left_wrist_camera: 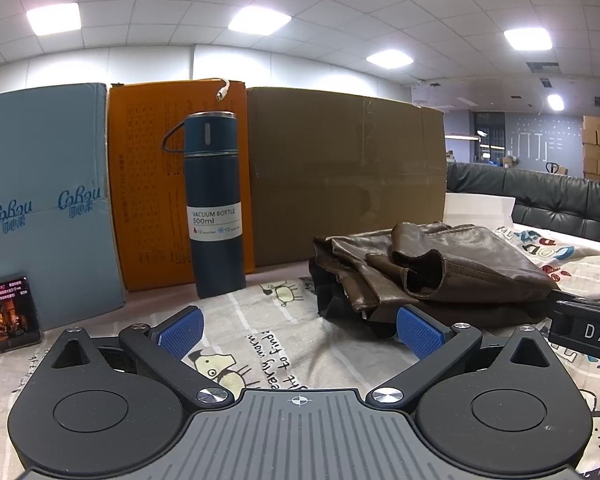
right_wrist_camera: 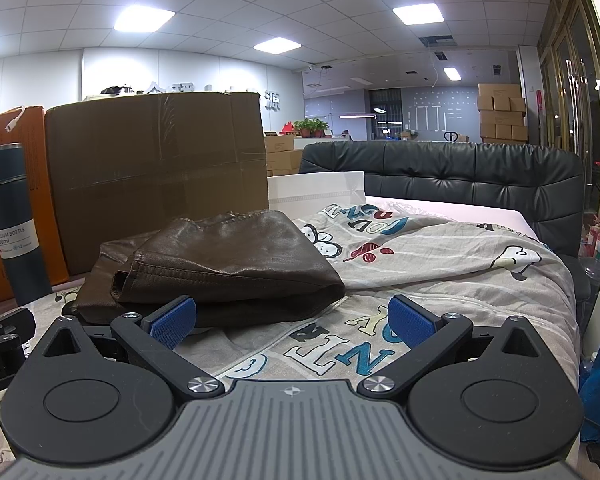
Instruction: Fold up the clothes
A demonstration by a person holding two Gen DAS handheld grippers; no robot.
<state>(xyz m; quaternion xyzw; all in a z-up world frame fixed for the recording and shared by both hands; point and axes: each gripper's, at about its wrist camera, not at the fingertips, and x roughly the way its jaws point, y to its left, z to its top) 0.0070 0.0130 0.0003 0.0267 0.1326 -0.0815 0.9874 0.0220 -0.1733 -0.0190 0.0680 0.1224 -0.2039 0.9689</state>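
Brown leather garment [right_wrist_camera: 224, 264] — folded, creased, glossy.

Three boxes [left_wrist_camera: 340, 172], one bottle [left_wrist_camera: 216, 208] (upright)

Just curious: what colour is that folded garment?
Dark brown leather garment, clearest in the right wrist view.

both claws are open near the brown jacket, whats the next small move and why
Probably ease the right claw forward to the brown leather jacket and close on its near edge. Both claws are open and empty, the left claw too, and the jacket lies bunched on the printed sheet, a sleeve cuff gaping.
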